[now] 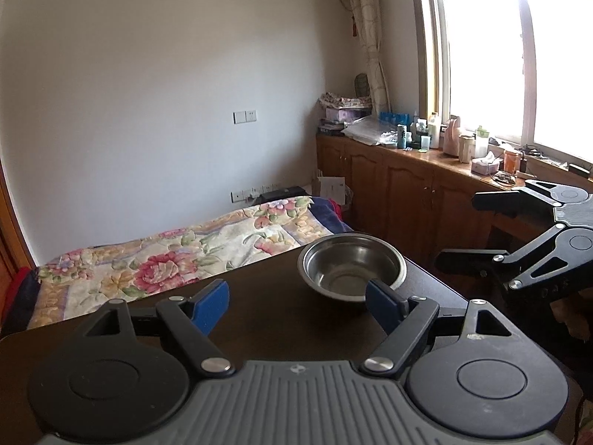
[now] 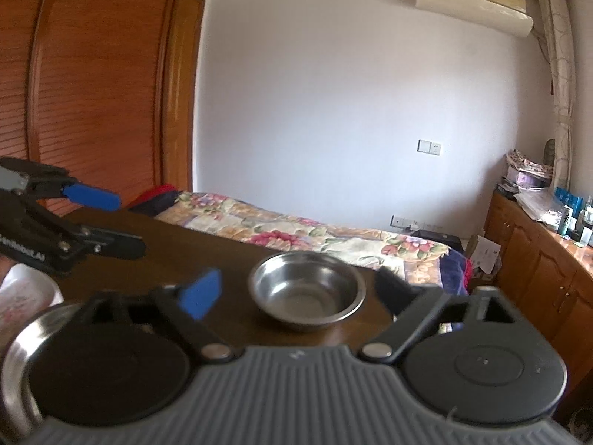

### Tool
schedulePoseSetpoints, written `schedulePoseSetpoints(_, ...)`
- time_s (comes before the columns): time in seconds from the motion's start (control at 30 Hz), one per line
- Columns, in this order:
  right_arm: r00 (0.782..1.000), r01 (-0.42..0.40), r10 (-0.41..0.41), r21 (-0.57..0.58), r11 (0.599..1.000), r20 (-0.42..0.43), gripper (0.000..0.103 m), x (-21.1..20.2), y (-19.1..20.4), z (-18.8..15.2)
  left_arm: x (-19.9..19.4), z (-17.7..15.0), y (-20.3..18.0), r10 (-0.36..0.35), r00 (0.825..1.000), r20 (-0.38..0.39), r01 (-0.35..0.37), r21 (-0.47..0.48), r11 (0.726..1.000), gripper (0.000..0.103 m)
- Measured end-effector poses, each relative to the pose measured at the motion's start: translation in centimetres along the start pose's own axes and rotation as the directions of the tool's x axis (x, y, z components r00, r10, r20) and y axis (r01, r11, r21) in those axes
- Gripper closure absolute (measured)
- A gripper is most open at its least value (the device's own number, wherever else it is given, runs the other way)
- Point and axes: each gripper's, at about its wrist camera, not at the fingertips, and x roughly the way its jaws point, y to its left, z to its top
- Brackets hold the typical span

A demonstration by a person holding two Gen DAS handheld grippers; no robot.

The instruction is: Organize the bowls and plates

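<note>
Nearest the lenses, the left gripper (image 1: 296,307) and the right gripper (image 2: 296,293) both stand with jaws wide apart and nothing between their blue pads, above the dark brown wooden table (image 1: 259,315). Just beyond them the round, shallow stainless-steel bowl (image 1: 353,266) sits upright and empty near the table's far right corner; it should be light, rigid and slick (the polished wall offers little friction), so the thin rolled rim looks like the best hold. Behind lies a soft floral-quilted bed (image 1: 166,256).
</note>
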Motion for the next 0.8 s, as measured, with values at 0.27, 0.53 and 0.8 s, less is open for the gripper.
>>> schedulePoseSetpoints(0.27, 0.998, 0.038, -0.036, 0.036, 0.999, -0.047, 0.0, 2.9, -2.1, 0.4, 2.4, 0.9, 0.0, 0.001, 1.0, -0.03, 0.0, 0.019, 1.0, 0.007)
schedulePoseSetpoints(0.53, 0.995, -0.019, 0.031, 0.139, 0.99, -0.09, 0.0, 5.4, -3.9, 0.1, 5.1, 2.1, 0.2, -0.02, 0.997, -0.074, 0.021, 0.014, 1.0, 0.007)
schedulePoseSetpoints(0.8, 0.987, -0.039, 0.068, 0.194, 0.98, -0.144, 0.001, 7.7, -5.1, -0.1, 8.3, 3.6, 0.1, -0.039, 0.992, -0.123, 0.04, 0.005, 0.999, 0.012)
